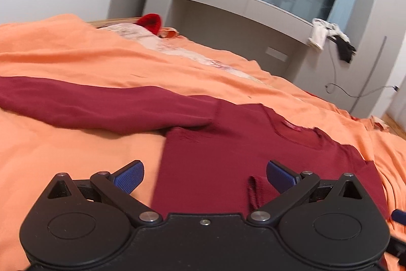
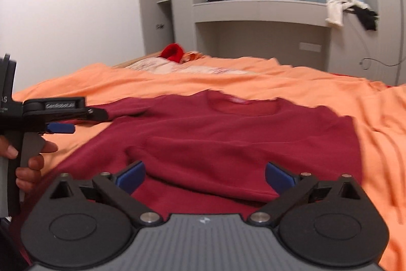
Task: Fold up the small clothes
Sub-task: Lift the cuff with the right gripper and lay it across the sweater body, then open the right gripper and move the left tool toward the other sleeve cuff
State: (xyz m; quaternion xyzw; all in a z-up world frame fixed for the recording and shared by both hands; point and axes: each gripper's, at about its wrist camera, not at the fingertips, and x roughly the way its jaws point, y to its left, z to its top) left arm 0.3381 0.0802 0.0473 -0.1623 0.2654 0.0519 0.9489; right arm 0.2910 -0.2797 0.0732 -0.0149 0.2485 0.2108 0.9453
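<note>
Sweater flat on bedspread, left claw and right claw spread above

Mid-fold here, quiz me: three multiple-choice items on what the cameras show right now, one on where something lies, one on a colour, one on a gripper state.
1. Where does the sweater lie?
A. On the orange bedspread
B. On the window ledge
C. On the floor

2. What colour are the gripper finger pads?
A. Green
B. Blue
C. White

3. How do the jaws of the right gripper stand?
A. Shut on a sleeve
B. Shut on nothing
C. Open, holding nothing

Answers:
1 A: the dark red knit is spread flat over orange fabric in both views.
2 B: the textured pads show blue on both grippers.
3 C: the two pads stand wide apart, with sweater cloth lying beneath them and not pinched; the left gripper is open likewise.
</note>
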